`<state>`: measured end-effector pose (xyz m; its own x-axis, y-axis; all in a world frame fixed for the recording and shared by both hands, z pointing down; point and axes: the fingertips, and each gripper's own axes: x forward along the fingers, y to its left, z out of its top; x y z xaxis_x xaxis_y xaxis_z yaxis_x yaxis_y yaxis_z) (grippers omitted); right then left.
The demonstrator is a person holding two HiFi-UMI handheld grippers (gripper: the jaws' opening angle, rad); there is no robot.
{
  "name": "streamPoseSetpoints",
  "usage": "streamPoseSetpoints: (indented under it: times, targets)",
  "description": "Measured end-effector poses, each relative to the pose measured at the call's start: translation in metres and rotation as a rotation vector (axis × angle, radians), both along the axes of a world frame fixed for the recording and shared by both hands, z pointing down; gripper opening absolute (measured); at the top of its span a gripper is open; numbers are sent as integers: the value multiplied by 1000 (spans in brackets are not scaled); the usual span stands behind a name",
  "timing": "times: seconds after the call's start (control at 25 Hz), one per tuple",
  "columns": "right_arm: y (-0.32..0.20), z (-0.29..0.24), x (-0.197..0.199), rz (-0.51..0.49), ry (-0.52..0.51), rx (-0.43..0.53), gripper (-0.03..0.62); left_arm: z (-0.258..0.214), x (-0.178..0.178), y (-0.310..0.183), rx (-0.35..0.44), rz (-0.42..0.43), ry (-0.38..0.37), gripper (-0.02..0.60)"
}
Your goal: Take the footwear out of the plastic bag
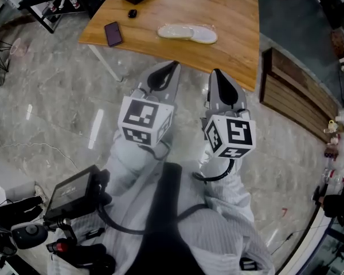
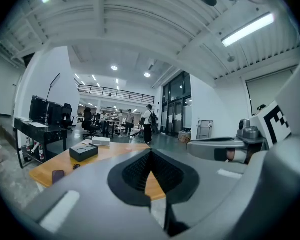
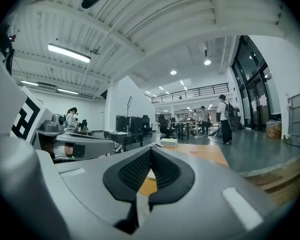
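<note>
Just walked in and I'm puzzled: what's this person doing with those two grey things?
A person holds two grasping tools, left tool and right tool, both shut and empty, short of the wooden table. A plastic bag with pale footwear inside lies there, untouched.

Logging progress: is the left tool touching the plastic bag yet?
Apart. The head view shows bare tabletop between the plastic bag and the shut left tool.
</note>
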<state>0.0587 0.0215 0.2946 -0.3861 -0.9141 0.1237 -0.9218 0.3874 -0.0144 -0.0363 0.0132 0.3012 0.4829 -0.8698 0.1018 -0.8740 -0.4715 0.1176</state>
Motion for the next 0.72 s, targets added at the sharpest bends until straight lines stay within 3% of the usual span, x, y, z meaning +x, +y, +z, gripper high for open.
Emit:
streamPoseSetpoints:
  times: [0.12, 0.28, 0.56, 0.72]
  targets:
    - [-70, 1, -5, 6, 8, -4, 12, 2, -3, -70, -3, 6, -5, 2]
    - [-116, -14, 14, 14, 0, -25, 12, -12, 15, -113, -28, 27, -17, 2]
    - [-230, 29, 13, 10, 1, -125, 12, 41, 15, -222, -151, 46, -35, 2]
    - [-282, 55, 19, -23, -1, -190, 14, 62, 22, -271, -215, 45, 1, 2]
